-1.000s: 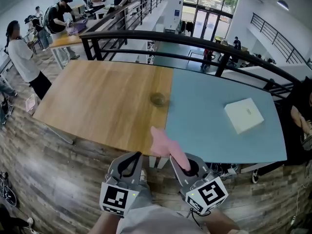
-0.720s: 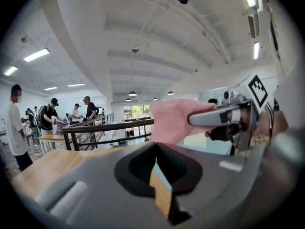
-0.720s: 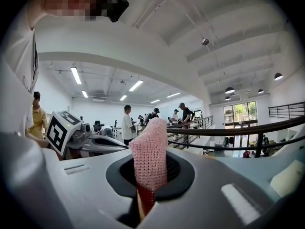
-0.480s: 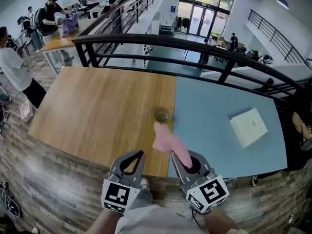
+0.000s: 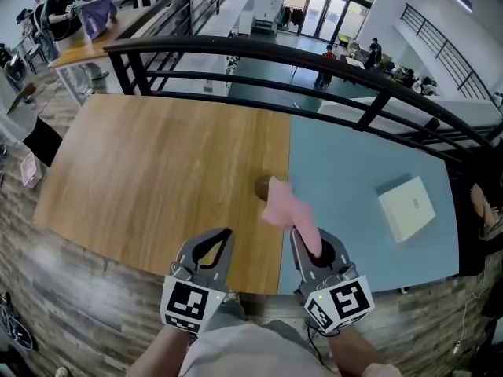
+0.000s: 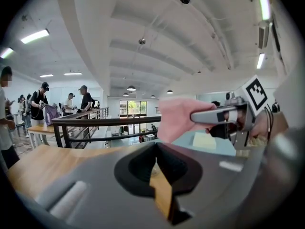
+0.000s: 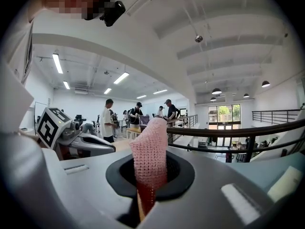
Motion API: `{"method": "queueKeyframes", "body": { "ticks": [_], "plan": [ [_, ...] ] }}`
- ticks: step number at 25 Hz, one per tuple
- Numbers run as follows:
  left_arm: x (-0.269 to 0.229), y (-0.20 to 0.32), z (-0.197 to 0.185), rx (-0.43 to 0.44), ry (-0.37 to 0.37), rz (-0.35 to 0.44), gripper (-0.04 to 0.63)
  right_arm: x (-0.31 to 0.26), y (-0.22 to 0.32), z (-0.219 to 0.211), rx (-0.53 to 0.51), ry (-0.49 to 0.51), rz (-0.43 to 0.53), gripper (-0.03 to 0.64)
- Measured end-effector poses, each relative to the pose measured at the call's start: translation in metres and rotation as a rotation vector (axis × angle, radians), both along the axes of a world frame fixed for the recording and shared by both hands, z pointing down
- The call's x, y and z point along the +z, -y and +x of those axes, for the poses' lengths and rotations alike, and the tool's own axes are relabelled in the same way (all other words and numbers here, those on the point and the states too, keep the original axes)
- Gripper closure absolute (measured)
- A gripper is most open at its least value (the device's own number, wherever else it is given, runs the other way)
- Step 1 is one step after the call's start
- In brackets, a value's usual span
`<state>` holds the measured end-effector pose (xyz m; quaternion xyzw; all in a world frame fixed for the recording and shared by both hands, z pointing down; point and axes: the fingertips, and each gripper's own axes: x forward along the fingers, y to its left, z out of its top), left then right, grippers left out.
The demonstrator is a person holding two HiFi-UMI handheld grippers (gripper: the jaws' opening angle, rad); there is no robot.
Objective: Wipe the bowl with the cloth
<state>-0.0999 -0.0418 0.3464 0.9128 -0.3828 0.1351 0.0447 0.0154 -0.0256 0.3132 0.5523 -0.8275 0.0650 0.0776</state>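
A small brownish bowl (image 5: 260, 186) sits on the table at the seam between its wooden half (image 5: 157, 163) and its light-blue half (image 5: 354, 179). The pink cloth (image 5: 285, 207) sticks up from my right gripper (image 5: 302, 239), which is shut on it; in the head view the cloth covers the bowl's right side. In the right gripper view the cloth (image 7: 150, 149) stands straight up between the jaws. My left gripper (image 5: 223, 237) is shut and holds nothing, over the wooden half's near edge. The left gripper view shows the cloth (image 6: 176, 119) and the right gripper (image 6: 224, 118) beside it.
A white flat box (image 5: 407, 207) lies on the blue half at the right. A black railing (image 5: 314, 60) runs behind the table's far edge. Several people stand at tables far off at the upper left (image 5: 67, 6).
Both grippers have moved forward from in front of the table to over its near edge. The cloth's tip now overlaps the bowl in the head view.
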Motion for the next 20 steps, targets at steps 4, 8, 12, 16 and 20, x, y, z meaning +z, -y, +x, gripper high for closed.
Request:
{"method": "queueKeyframes", "body": {
  "ticks": [4,8,12,16,20],
  "plan": [
    [0.01,0.019,-0.002,0.012,-0.006,-0.018,0.592,0.012,0.019,-0.002,0.01,-0.017,-0.023,0.606],
    [0.02,0.029,0.006,0.011,-0.02,-0.052,0.592,0.025,0.029,0.006,0.013,-0.023,-0.057,0.606],
    [0.032,0.039,0.018,0.004,-0.018,-0.088,0.592,0.04,0.04,0.021,0.009,-0.008,-0.086,0.606],
    [0.051,0.044,0.034,0.005,0.003,-0.132,0.592,0.056,0.053,0.033,-0.009,0.001,-0.112,0.606],
    [0.071,0.058,0.046,-0.028,0.009,-0.177,0.592,0.077,0.072,0.047,-0.014,0.028,-0.153,0.606]
  ]
}}
